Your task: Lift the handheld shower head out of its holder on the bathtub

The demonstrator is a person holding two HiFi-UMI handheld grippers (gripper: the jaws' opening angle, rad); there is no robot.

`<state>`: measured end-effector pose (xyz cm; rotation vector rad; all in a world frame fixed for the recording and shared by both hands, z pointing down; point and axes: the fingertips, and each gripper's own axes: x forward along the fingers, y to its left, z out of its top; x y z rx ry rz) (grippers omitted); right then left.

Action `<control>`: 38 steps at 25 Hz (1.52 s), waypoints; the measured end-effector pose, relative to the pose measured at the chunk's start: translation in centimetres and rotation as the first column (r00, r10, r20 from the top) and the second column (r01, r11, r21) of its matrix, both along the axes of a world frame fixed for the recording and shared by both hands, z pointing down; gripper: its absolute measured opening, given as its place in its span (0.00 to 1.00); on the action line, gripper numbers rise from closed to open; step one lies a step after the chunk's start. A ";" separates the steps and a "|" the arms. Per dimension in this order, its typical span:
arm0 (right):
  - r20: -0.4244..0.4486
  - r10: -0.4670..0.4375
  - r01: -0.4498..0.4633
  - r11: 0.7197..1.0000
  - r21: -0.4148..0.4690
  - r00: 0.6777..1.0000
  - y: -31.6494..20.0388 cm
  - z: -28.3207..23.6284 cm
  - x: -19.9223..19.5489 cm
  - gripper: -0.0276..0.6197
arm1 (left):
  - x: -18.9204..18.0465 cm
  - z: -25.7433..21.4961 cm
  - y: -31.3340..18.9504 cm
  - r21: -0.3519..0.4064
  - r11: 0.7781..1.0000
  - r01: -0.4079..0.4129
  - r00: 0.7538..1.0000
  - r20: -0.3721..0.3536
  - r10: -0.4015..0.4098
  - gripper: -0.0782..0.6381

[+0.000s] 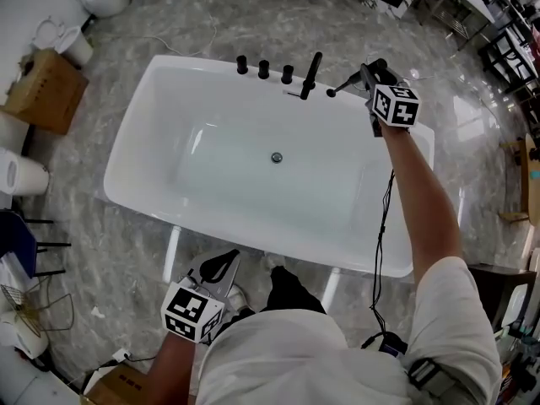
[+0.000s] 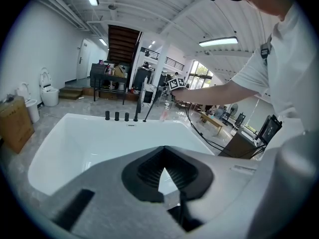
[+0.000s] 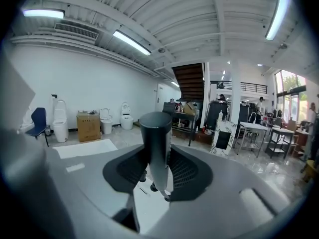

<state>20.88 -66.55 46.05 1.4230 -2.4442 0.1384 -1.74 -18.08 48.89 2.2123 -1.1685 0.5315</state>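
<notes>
Right gripper (image 3: 157, 176) jaws clamp the slim black shower head (image 3: 155, 131) by its handle, above the bathtub (image 1: 148, 129) rim. It looks rigid, light and smooth, so likely slippery and best held across the handle. Left gripper (image 1: 224, 264) jaws are closed on nothing.

1 white bathtub (image 1: 143, 108), with 1 drain (image 1: 276, 157). 3 black knobs (image 1: 263, 68) in a row on the far rim. 1 black spout (image 1: 312, 74) beside them. 1 handheld shower head (image 3: 155, 143). 2 grippers: left gripper (image 1: 221, 265), right gripper (image 1: 369, 74), with 1 marker cube (image 1: 395, 105) on each. 2 cardboard boxes (image 1: 46, 89) on the floor, head view. 3 white toilets (image 3: 60, 123) along the wall, right gripper view.
</notes>
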 end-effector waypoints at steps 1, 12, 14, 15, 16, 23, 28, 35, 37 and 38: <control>0.003 0.002 -0.002 1.000 0.007 1.000 0.5 -0.7 0.1 0.26 | 0.0 -0.2 0.3 0.001 1.000 -0.006 1.000 -0.002 0.006 0.12; -0.004 -0.015 0.015 0.996 0.093 1.000 7.4 -7.6 1.2 0.26 | 0.0 -1.7 4.1 0.032 0.999 -0.022 1.000 -0.003 0.022 0.12; 0.002 -0.021 0.021 0.994 0.108 1.000 8.9 -8.8 1.2 0.26 | -0.3 -1.5 5.1 0.026 0.999 -0.024 1.000 -0.001 0.024 0.12; 0.006 -0.024 0.023 0.993 0.116 1.000 9.6 -9.4 1.1 0.26 | -0.6 -1.5 5.5 0.023 0.999 -0.023 1.000 0.000 0.023 0.12; 0.008 -0.028 0.027 0.992 0.124 1.000 10.3 -10.0 0.8 0.26 | -1.0 -1.5 5.9 0.020 1.000 -0.022 1.000 0.000 0.022 0.12; -0.010 -0.049 0.050 0.981 0.189 0.999 16.0 -14.0 0.0 0.26 | -1.8 -2.1 8.9 0.040 0.999 -0.033 0.999 -0.009 0.033 0.12; -0.003 -0.051 0.050 0.972 0.230 0.999 20.2 -16.7 -0.4 0.26 | -3.3 -2.8 10.8 0.065 0.997 -0.037 0.999 -0.006 0.037 0.12; 0.018 -0.046 0.039 0.958 0.283 0.999 26.0 -20.2 -0.9 0.26 | -5.1 -3.4 13.3 0.086 0.995 -0.046 0.999 0.003 0.046 0.12; 0.022 -0.042 0.033 0.954 0.299 0.999 27.7 -20.9 -0.8 0.26 | -5.4 -3.4 14.0 0.089 0.995 -0.048 0.999 0.000 0.048 0.12; 0.026 -0.040 0.030 0.951 0.307 0.999 28.5 -21.2 -0.7 0.26 | -5.5 -3.4 14.3 0.091 0.995 -0.048 0.999 -0.002 0.048 0.12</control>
